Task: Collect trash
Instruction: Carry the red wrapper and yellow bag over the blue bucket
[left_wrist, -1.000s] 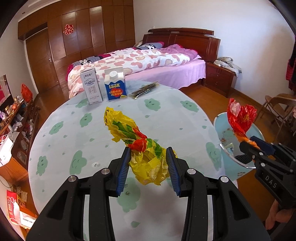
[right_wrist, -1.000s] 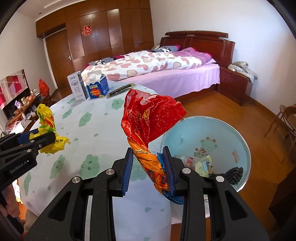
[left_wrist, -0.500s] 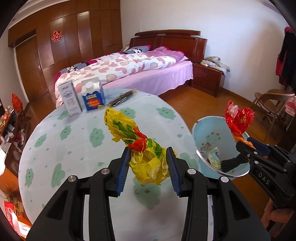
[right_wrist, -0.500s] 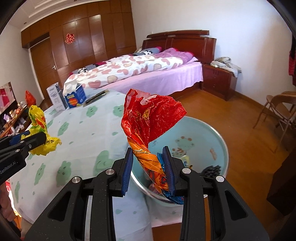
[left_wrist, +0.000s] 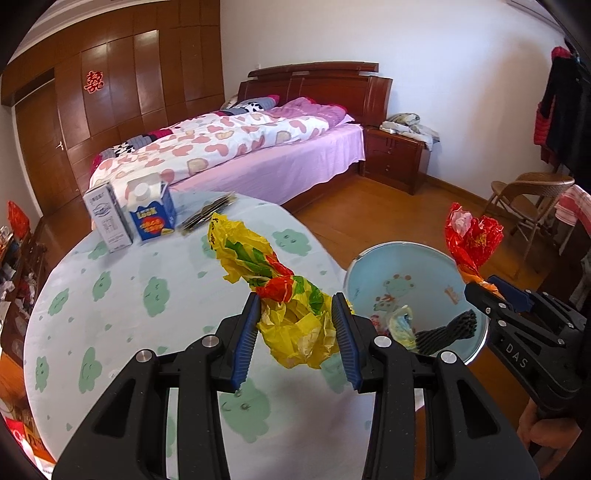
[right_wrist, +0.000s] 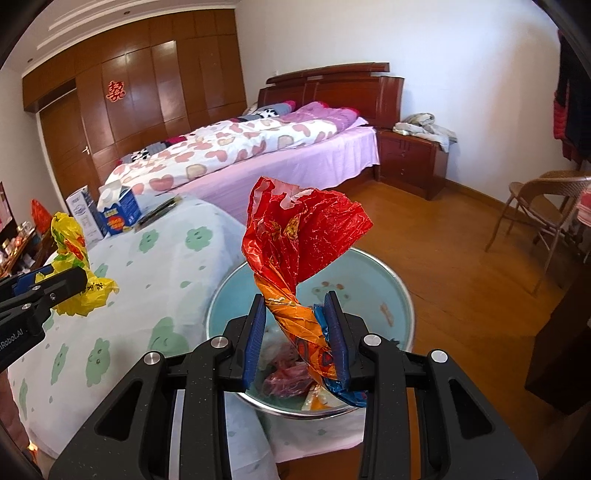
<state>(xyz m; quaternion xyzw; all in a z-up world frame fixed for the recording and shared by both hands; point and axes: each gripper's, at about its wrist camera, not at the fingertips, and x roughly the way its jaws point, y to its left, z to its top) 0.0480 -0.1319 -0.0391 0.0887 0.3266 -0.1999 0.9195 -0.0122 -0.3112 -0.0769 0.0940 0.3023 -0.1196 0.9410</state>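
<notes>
My left gripper (left_wrist: 295, 332) is shut on a crumpled yellow plastic bag (left_wrist: 280, 295) and holds it above the round table (left_wrist: 147, 295), near its right edge. My right gripper (right_wrist: 295, 328) is shut on a crumpled red and orange wrapper (right_wrist: 299, 251) and holds it over a light blue basin (right_wrist: 369, 288) with several pieces of trash inside. The basin also shows in the left wrist view (left_wrist: 376, 266), just right of the yellow bag. The yellow bag shows at the left in the right wrist view (right_wrist: 74, 273).
A white carton (left_wrist: 107, 218), a blue milk carton (left_wrist: 151, 214) and a flat dark packet (left_wrist: 207, 216) stand at the table's far side. A bed (left_wrist: 229, 147) lies behind. A wicker chair (right_wrist: 543, 206) stands on the wooden floor at right.
Both grippers have moved right with their loads. The right gripper now hangs over the basin, and the basin has come closer to the left gripper.
</notes>
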